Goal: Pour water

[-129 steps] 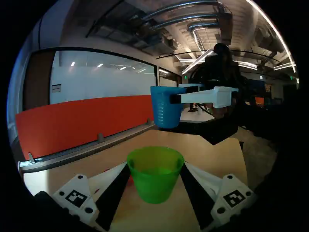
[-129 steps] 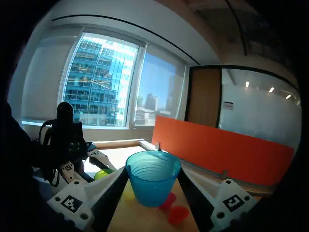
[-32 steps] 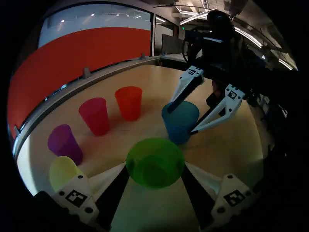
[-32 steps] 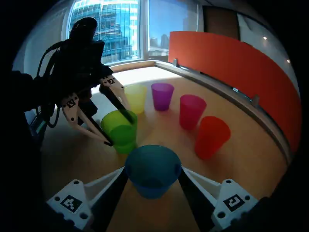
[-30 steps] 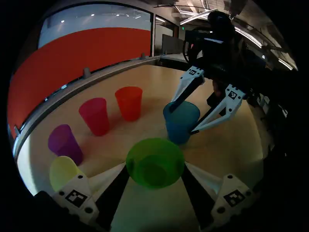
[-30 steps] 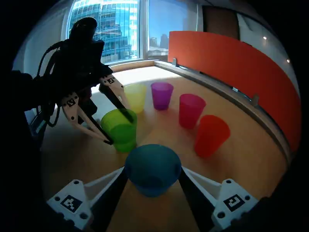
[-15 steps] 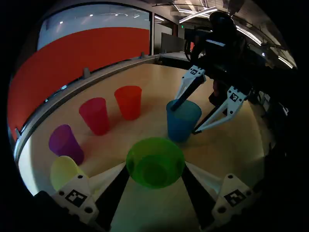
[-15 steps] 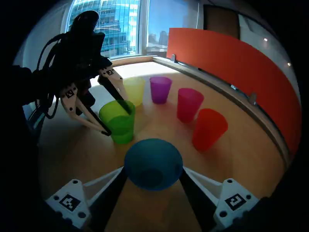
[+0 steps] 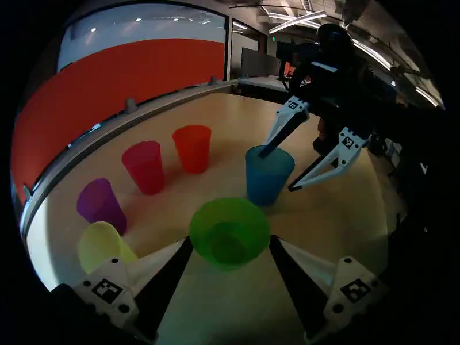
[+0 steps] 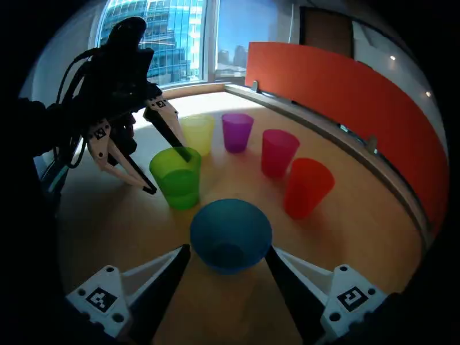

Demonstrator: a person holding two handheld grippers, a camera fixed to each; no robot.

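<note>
1. The left gripper (image 9: 229,240) has its fingers apart, flanking the green cup (image 9: 229,230), which stands upright on the near part of the table (image 9: 339,218).
2. The right gripper (image 10: 227,248) has its fingers apart around the blue cup (image 10: 230,233), which stands upright just beside the green cup.

Daylight from the window (image 10: 172,40), soft shadows on the table (image 10: 356,230), dim interior, fisheye curvature at edges.

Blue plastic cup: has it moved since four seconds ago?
Yes. The blue plastic cup has gone down: it was held above the wooden table, and now stands on it near the orange plastic cup.
</note>
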